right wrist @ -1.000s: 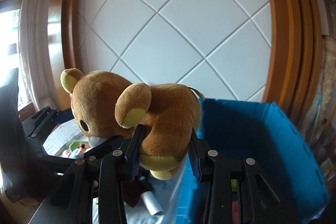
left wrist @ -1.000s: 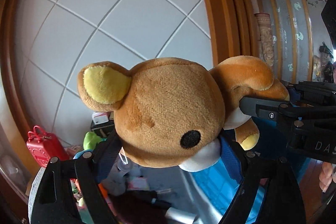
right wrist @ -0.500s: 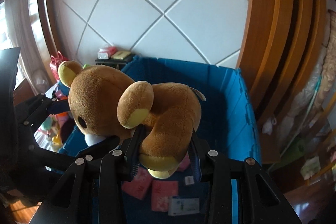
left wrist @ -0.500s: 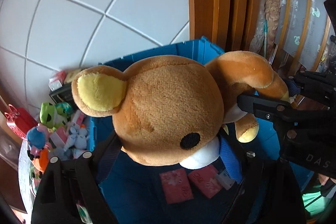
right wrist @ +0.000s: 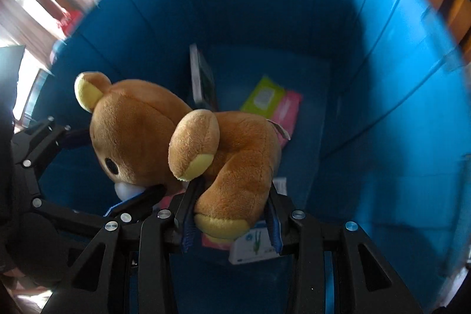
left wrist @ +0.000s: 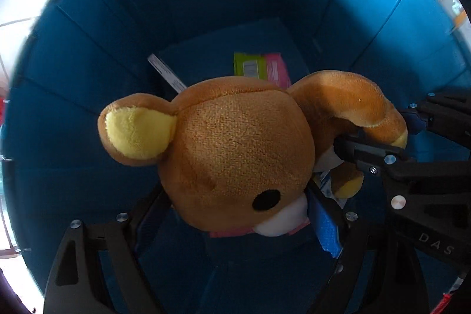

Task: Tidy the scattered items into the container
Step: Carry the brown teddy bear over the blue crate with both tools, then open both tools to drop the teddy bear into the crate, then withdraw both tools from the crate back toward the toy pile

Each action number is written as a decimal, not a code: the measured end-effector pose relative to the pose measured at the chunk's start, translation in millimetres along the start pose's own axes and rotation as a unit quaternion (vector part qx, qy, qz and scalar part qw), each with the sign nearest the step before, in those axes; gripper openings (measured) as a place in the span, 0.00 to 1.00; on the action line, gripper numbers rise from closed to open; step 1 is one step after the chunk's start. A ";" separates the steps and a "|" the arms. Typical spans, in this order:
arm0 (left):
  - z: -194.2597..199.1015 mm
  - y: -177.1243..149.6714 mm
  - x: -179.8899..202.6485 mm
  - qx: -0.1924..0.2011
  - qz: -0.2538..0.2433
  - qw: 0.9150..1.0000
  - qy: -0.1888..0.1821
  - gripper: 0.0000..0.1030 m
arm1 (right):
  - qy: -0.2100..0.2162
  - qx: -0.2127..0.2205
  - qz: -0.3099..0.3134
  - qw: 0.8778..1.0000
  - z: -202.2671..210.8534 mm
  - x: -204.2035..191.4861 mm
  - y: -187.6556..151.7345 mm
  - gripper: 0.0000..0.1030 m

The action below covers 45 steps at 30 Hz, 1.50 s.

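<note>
Bear (left wrist: 235, 155) clenched by both grippers hides much of the bin (left wrist: 206, 5) floor.

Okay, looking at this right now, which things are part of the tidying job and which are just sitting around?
Part of the job:
- brown plush teddy bear, gripped by left gripper and right gripper
- blue plastic container

Just lying there, inside the container:
- green packet
- pink packet
- white card
- thin upright booklet
</note>
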<state>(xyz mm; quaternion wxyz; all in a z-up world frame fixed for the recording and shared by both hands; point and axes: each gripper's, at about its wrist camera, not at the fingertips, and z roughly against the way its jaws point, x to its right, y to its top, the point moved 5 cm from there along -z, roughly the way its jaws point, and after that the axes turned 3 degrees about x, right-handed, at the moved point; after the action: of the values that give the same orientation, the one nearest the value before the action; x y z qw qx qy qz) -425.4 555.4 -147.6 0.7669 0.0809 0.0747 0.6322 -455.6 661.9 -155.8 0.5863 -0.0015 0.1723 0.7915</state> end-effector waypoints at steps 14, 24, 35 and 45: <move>-77.6 -23.0 -3.3 -0.109 -0.008 0.994 -0.016 0.86 | 0.029 -0.124 -0.036 0.991 -82.5 11.5 -39.5 0.41; -66.2 -20.8 -15.0 -0.107 0.024 0.994 -0.024 0.87 | 0.026 -0.096 -0.043 0.994 -65.7 13.7 -27.3 0.56; -20.5 -24.2 -24.2 -0.080 0.010 0.997 -0.019 0.87 | 0.003 -0.071 -0.003 0.997 -8.6 -4.7 -32.3 0.64; 24.6 -27.0 -26.7 -0.025 0.027 0.999 -0.033 0.87 | -0.020 -0.019 0.020 0.999 45.4 -27.5 -40.7 0.67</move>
<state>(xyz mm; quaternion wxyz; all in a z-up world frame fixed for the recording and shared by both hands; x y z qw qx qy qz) -399.3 523.4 -129.2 0.7531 0.0846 0.0309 0.6517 -400.2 659.2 -118.6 0.5738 0.0061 0.1456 0.8059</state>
